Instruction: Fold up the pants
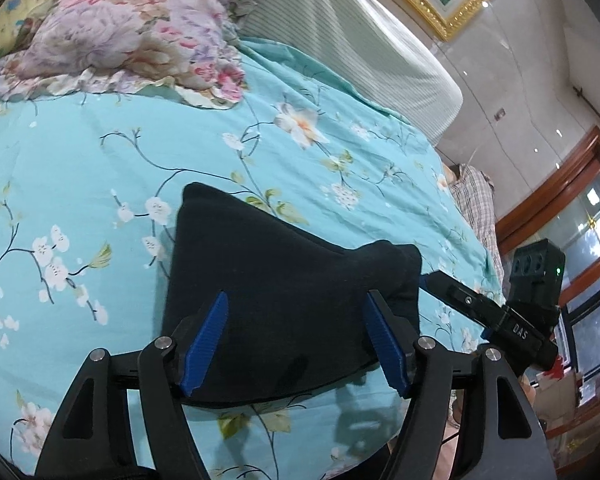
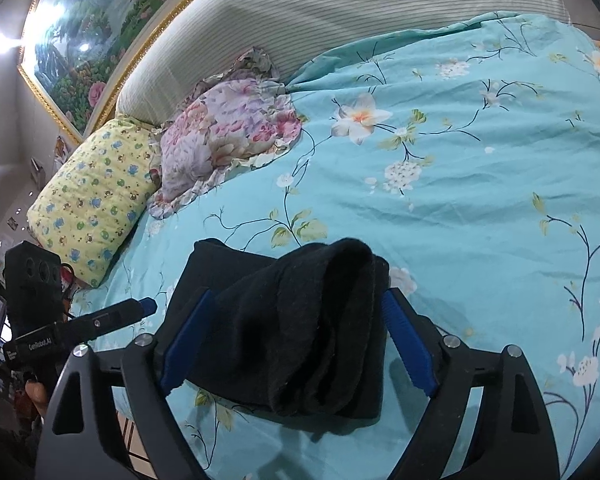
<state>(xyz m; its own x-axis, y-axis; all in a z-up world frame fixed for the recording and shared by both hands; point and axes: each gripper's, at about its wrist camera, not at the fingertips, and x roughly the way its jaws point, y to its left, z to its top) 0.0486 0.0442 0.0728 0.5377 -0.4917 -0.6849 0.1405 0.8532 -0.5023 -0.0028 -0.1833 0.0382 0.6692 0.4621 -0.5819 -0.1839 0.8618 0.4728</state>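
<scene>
Both claws stand spread wide over the black pants, neither one pinching anything. Seen from the left wrist, the left claw has its two blue pads set apart, and the pants lie on the bed beyond and between them, with no fabric caught on either pad. Seen from the right wrist, the right claw is likewise parted; its blue pads flank the pants, whose layered, rolled edge faces this camera, and neither pad presses the cloth.

The pants sit as a folded dark bundle on the turquoise flowered bedspread, near the bed's near edge. Each claw shows up in the other's view beside the pants: the right claw at the pants' right side in the left wrist view, the left claw at their left side in the right wrist view, where a bit of a hand shows below it.

Farther up the bed from the pants lies a pink and lilac flowered pillow, with a yellow patterned pillow touching it on the left. Behind both stands a striped headboard, and above that hangs a gold-framed painting. Off the pants' far right, past the bed's edge, a checked cloth is draped.
</scene>
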